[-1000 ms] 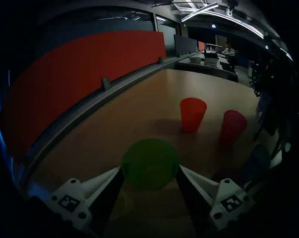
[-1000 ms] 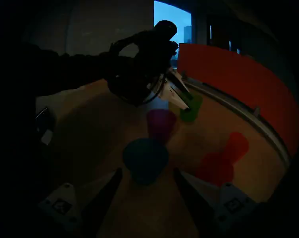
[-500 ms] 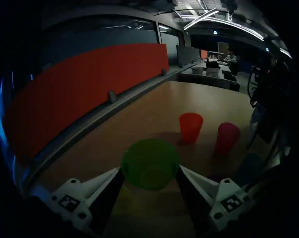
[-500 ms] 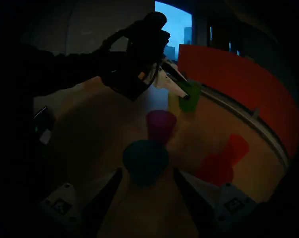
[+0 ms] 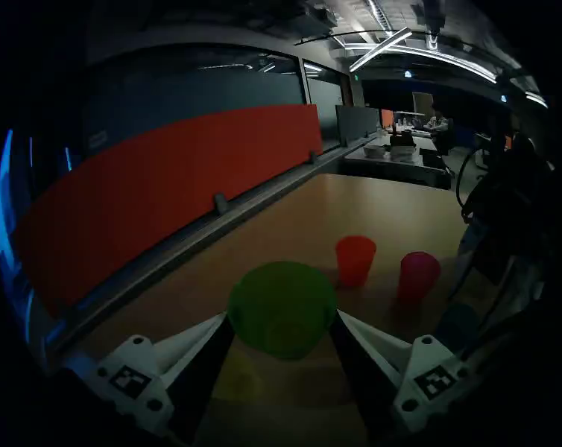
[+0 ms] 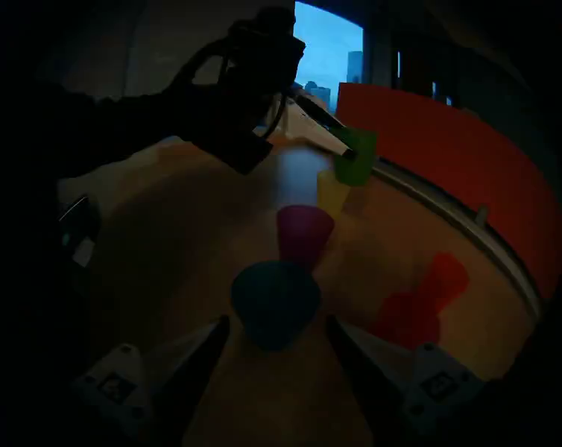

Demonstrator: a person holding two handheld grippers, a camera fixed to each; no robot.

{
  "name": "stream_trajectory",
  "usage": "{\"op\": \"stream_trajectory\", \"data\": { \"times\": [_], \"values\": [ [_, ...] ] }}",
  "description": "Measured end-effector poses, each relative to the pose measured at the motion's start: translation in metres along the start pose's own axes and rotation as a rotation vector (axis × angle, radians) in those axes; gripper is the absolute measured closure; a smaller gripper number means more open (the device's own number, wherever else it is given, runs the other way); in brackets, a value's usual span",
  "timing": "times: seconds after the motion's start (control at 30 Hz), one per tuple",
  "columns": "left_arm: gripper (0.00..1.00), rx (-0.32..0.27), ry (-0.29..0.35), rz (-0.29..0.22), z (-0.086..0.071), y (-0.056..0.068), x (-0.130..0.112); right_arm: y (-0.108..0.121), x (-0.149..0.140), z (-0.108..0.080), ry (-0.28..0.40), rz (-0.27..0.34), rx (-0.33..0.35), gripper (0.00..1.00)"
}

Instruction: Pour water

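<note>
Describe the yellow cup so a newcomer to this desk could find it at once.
Find the long red partition bordering the wooden table. Close to it the left gripper holds a green cup off the table, and the yellow cup stands on the wood just beneath that one. Unlike the magenta cup and blue cup nearby, it alone is yellow.

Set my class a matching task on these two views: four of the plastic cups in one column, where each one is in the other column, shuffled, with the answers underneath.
Things
1. green plastic cup
2. blue plastic cup
3. yellow plastic cup
4. magenta plastic cup

Places
A. standing on the wooden table, just beyond the blue cup
B. between the fingers of the right gripper
C. on the table, just under the cup that is held in the air
D. held up off the table by the left gripper

Pairs: 1-D, 2-B, 3-C, 4-A
</note>
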State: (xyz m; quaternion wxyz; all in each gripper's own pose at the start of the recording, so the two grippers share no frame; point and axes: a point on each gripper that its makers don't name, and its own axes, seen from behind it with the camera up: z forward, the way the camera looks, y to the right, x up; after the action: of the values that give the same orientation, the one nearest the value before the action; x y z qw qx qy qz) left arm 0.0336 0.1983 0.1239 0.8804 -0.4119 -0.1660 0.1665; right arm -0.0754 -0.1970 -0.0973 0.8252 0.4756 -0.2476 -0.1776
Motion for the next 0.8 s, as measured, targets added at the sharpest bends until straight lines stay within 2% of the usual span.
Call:
{"op": "stream_trajectory", "data": {
  "times": [0.37, 0.8],
  "values": [
    [0.14, 0.012, 0.037, -0.008, -0.017, 0.002, 0.012, 0.002, 0.003, 0.014, 0.004, -0.008, 0.005, 0.05],
    [0.14, 0.02, 0.051, -0.008, -0.032, 0.0, 0.016, 0.0, 0.006, 0.034, 0.004, -0.017, 0.022, 0.06]
  ]
}}
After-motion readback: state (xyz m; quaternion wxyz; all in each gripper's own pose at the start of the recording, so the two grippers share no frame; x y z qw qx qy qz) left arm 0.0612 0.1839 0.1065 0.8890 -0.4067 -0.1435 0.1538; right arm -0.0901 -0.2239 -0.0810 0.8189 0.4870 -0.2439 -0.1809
